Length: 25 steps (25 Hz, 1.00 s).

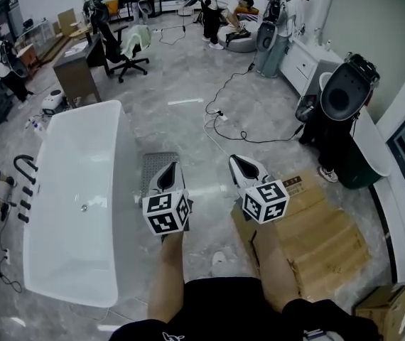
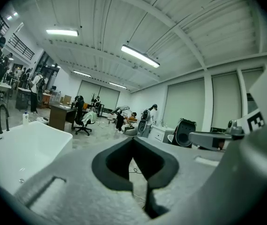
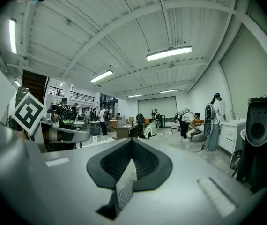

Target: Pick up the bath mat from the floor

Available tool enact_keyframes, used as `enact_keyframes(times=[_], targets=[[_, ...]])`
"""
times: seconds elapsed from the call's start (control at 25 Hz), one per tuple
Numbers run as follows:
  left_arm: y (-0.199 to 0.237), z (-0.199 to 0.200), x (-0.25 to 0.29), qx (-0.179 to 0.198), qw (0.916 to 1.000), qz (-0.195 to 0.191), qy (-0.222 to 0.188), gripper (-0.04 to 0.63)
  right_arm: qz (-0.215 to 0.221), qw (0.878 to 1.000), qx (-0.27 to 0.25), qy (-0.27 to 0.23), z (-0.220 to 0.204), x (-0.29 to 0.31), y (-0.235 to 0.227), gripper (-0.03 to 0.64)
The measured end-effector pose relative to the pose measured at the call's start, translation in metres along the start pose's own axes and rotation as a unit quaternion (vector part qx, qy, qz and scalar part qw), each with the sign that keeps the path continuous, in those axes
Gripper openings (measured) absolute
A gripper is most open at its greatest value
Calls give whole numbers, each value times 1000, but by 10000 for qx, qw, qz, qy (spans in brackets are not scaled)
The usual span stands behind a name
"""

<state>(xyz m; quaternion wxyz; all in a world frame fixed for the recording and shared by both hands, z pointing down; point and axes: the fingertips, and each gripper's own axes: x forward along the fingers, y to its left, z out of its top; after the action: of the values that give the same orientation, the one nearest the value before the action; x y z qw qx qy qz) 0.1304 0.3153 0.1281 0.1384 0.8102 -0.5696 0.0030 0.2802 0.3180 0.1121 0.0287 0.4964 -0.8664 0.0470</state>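
The bath mat, a grey textured rectangle, lies flat on the floor beside the white bathtub. My left gripper hovers above the mat's right part and hides some of it. This gripper is shut and holds nothing. My right gripper hangs to the right of the mat, over bare floor, also shut and empty. In the left gripper view the left gripper points level across the room with its jaws closed together. The right gripper view shows the right gripper the same way. Neither gripper view shows the mat.
Flattened cardboard lies on the floor at my right. A black cable snakes across the floor ahead. A black and white machine stands at the right. Desks, an office chair and several people are farther back.
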Motion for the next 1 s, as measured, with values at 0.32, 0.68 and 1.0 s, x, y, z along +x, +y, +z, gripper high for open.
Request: enact_keyframes(times=[0.32,0.68,1.0], targets=[[-9,34,58,191,9994,156,-252,0,-358,9975,85,-604,47,17,-92,6],[-37,35,108,422,9985,188,-295,0,-96,9981,169,-579,34,32,-136,6],[-32,45,121,627,9959,487,-428,0,79,9967,178,-787,48,47,-159,6]])
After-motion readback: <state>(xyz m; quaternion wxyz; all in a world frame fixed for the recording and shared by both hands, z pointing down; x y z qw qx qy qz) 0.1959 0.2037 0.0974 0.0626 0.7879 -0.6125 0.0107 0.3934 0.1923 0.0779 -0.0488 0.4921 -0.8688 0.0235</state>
